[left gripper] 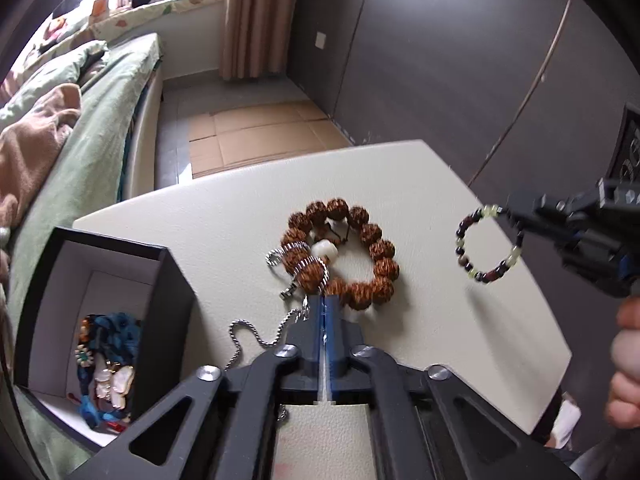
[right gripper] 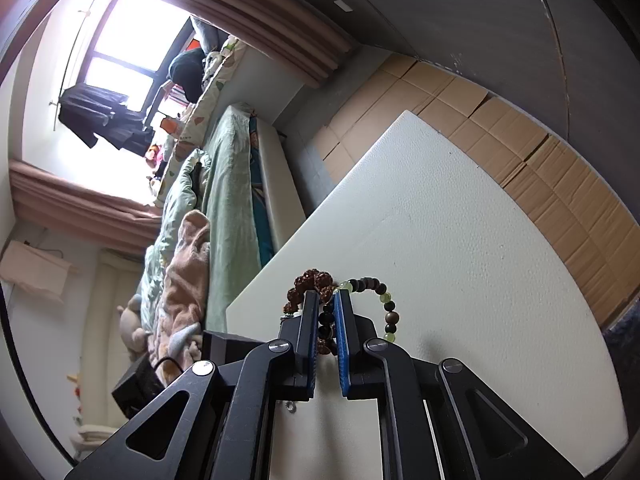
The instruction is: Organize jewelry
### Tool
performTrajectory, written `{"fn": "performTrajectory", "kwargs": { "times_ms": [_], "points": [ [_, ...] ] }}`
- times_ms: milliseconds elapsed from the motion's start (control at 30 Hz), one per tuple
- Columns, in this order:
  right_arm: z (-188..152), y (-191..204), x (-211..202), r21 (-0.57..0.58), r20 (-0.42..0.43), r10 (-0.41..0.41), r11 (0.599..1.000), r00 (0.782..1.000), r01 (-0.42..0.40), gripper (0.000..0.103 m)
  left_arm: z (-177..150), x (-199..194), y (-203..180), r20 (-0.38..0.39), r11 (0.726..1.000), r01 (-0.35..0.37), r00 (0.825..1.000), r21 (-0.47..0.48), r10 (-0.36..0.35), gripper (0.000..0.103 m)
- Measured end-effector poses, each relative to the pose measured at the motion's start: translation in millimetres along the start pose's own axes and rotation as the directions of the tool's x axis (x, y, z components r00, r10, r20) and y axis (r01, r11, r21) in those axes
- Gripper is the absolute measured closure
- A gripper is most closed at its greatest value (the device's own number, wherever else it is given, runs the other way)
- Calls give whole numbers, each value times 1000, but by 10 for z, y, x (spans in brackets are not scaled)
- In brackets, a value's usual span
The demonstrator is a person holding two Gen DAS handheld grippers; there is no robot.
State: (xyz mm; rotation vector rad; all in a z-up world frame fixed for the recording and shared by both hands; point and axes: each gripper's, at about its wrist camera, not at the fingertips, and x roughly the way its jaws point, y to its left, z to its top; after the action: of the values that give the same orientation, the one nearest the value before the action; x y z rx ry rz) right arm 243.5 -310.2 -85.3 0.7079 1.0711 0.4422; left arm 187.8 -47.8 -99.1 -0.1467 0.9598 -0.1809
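The left gripper (left gripper: pixel 327 300) has its blue-padded jaws pressed together at the near edge of the large brown bead bracelet (left gripper: pixel 344 252), which lies flat on the white board (left gripper: pixel 440 312). Whether a bead or the silver chain (left gripper: pixel 256 336) is pinched between the pads cannot be told; the chain trails from just left of the tips, over the bracelet's left side and back toward the gripper's body. To the left of this gripper stands an open black box (left gripper: pixel 168 304) holding blue and white jewelry (left gripper: pixel 108 368).

Only the left wrist view shows the right gripper (left gripper: pixel 516 216) from outside: off to the right of the left gripper, it holds a small bracelet of dark and pale green beads (left gripper: pixel 486 246) by its upper rim, the loop hanging clear of the board. A hand (left gripper: pixel 628 364) shows at that view's right edge.

The right wrist view gives the grip itself: the right gripper (right gripper: pixel 329 300) is narrow, its pads closed on the small bracelet (right gripper: pixel 380 300), which arcs out to the right of the tips. Past the left finger the brown bracelet (right gripper: pixel 314 280) peeks out, with the white board (right gripper: pixel 460 240) beyond, and a corner of the black box (right gripper: pixel 224 344) lies low to the left.
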Motion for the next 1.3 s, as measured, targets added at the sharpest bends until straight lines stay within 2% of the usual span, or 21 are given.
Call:
{"fn": "performTrajectory", "kwargs": {
  "times_ms": [167, 267, 333, 467, 567, 633, 700, 733, 767, 933, 1067, 1167, 1200, 1233, 1267, 1300],
  "points": [
    [-13, 25, 23, -11, -8, -5, 1000, 1000, 5, 93, 62, -234, 80, 54, 998, 39, 998, -49, -37, 103],
    [-21, 15, 25, -15, -11, -11, 1000, 1000, 11, 93, 91, -268, 53, 67, 1000, 11, 998, -23, -9, 103],
    [-28, 19, 30, -20, -12, -19, 1000, 1000, 18, 93, 69, -192, 22, 25, 1000, -24, 999, 12, 23, 103],
    [-23, 31, 37, -26, -16, -27, 999, 1000, 26, 93, -8, 22, 26, -102, 999, -25, 994, 27, 28, 103],
    [-19, 30, 35, -25, -16, -29, 999, 999, 28, 93, -50, 69, -33, -117, 997, -55, 991, 58, 62, 101],
    [-13, 34, 43, -24, -16, -30, 999, 999, 29, 93, -64, 83, -74, -119, 996, -49, 991, 74, 58, 87],
    [-9, 22, 41, -26, -18, -30, 999, 999, 30, 93, -79, 104, -108, -123, 995, -56, 990, 88, 66, 31],
    [-9, 16, 39, -26, -19, -31, 999, 999, 30, 93, -88, 100, -118, -112, 994, -60, 991, 90, 70, 24],
    [-9, 18, 38, -25, -18, -31, 999, 999, 31, 93, -91, 88, -126, -99, 994, -62, 993, 93, 71, 23],
    [5, 8, 35, -17, -12, -32, 999, 999, 32, 93, -104, 147, -165, -95, 991, -68, 992, 113, 79, 26],
    [18, -10, 38, -15, -12, -34, 999, 999, 34, 93, -120, 300, -146, -114, 986, -102, 987, 128, 117, 47],
    [16, -10, 40, -16, -13, -34, 999, 999, 34, 93, -128, 393, -123, -108, 983, -121, 985, 138, 136, 56],
    [23, -6, 44, -16, -15, -35, 999, 999, 35, 93, -126, 401, -137, -99, 979, -132, 984, 153, 148, 65],
    [21, -5, 46, -17, -16, -35, 999, 999, 35, 93, -123, 396, -137, -92, 977, -141, 983, 161, 157, 69],
    [23, -5, 42, -17, -16, -35, 999, 999, 34, 93, -120, 393, -130, -96, 979, -134, 984, 156, 150, 83],
    [22, -3, 40, -18, -17, -33, 999, 999, 32, 93, -115, 385, -110, -102, 980, -137, 983, 147, 153, 88]
  ]
}}
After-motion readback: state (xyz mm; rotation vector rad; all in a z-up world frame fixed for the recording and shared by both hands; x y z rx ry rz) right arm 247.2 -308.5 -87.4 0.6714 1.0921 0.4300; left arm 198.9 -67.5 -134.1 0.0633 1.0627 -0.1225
